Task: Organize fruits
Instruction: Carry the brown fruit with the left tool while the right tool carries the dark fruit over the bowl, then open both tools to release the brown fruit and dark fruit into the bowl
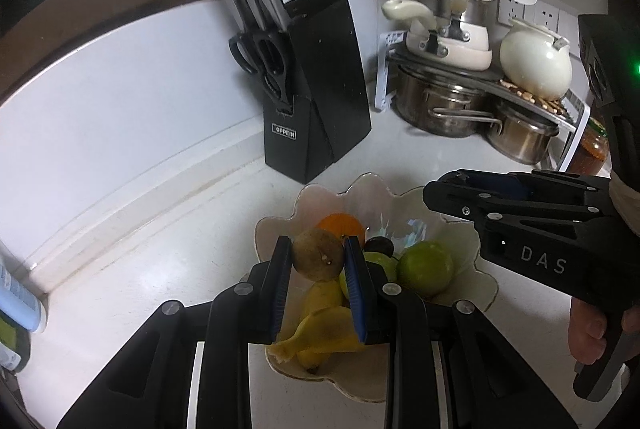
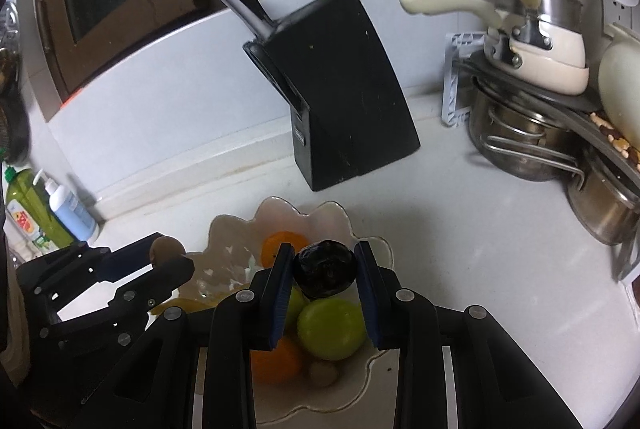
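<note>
A scalloped cream bowl (image 1: 478, 279) on the white counter holds an orange (image 1: 342, 222), green fruits (image 1: 426, 267), a dark fruit (image 1: 380, 245) and bananas (image 1: 326, 333). My left gripper (image 1: 318, 255) is shut on a brown kiwi (image 1: 318, 255) just above the bowl's left side. In the right wrist view my right gripper (image 2: 325, 269) stands around a dark round fruit (image 2: 325, 269) over the bowl (image 2: 376, 361); its left pad touches the fruit, the right pad shows a small gap. The left gripper with the kiwi (image 2: 166, 249) is at the left there.
A black knife block (image 1: 316, 89) stands behind the bowl. Stacked steel pots (image 1: 448, 105), cream pans and a cream kettle (image 1: 536, 63) fill the rack at back right. Soap bottles (image 2: 60, 213) stand at the far left by the wall. An orange jar (image 1: 592, 145) sits at right.
</note>
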Motion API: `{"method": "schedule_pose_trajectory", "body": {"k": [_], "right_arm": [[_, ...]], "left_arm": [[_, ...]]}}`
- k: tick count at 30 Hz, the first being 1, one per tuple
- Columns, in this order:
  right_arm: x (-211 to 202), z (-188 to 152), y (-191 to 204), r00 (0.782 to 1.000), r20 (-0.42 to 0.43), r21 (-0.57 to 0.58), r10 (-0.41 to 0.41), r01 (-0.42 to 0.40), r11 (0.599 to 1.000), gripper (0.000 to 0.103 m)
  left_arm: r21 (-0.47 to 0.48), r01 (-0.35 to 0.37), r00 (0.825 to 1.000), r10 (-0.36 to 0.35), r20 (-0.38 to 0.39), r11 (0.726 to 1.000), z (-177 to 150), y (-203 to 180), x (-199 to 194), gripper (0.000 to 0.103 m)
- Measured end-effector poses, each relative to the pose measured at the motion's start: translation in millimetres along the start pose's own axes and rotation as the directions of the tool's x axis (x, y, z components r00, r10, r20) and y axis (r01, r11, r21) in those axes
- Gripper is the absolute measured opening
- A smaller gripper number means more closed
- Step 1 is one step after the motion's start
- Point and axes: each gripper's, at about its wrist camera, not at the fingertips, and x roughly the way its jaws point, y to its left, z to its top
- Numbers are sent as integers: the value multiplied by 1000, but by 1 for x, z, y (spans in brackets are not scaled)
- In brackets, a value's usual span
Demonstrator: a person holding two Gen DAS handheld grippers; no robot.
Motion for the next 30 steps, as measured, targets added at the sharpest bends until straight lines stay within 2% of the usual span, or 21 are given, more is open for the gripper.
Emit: {"method": "schedule_pose_trajectory", "body": {"k": [20, 24, 25, 26, 27, 30], "right_arm": [[42, -1, -10, 992, -124, 5, 16, -16, 1000, 32], [45, -2, -9, 990, -140, -1, 30, -30, 1000, 33], [45, -2, -9, 990, -141, 0, 32, -32, 999, 37], [45, -2, -9, 990, -140, 2, 33, -33, 999, 44], [44, -2, -9, 990, -137, 5, 32, -32, 999, 47], [37, -1, -7, 993, -118, -7, 11, -12, 1000, 48]], "left_arm": [[19, 45, 991, -42, -129, 999, -5, 0, 40, 27], [18, 41, 992, -38, -122, 999, -5, 0, 37, 41], [18, 38, 992, -36, -118, 999, -4, 0, 36, 44], [18, 37, 993, -35, -115, 999, -4, 1, 35, 45], [18, 32, 993, -30, -111, 999, -4, 1, 33, 45], [18, 10, 996, -8, -94, 1000, -4, 2, 27, 48]]}}
